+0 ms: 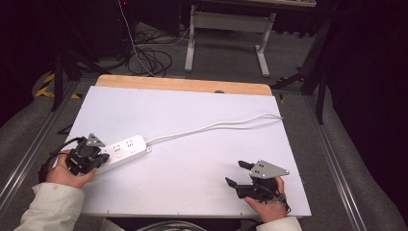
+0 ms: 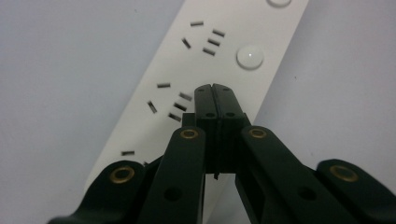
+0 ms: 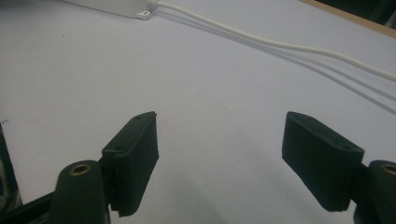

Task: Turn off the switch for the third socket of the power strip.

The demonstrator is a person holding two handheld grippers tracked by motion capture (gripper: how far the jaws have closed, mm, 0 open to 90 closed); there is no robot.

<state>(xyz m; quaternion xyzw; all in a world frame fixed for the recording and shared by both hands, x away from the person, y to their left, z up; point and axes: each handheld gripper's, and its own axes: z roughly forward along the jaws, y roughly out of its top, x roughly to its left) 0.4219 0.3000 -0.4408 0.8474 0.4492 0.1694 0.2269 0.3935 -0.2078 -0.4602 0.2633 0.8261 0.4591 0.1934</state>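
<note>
Left gripper (image 2: 214,88), jaws clenched empty, tips over the power strip (image 2: 187,70) (apparently pressing a switch next); right gripper (image 3: 219,158) released.

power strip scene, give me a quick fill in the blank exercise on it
1. The left gripper has its jaws ____ over the power strip.
2. The right gripper has its jaws ____ above the white table.
3. The strip's white cord runs toward the table's ____ edge in the high view.

Missing words: shut; open; right
</note>
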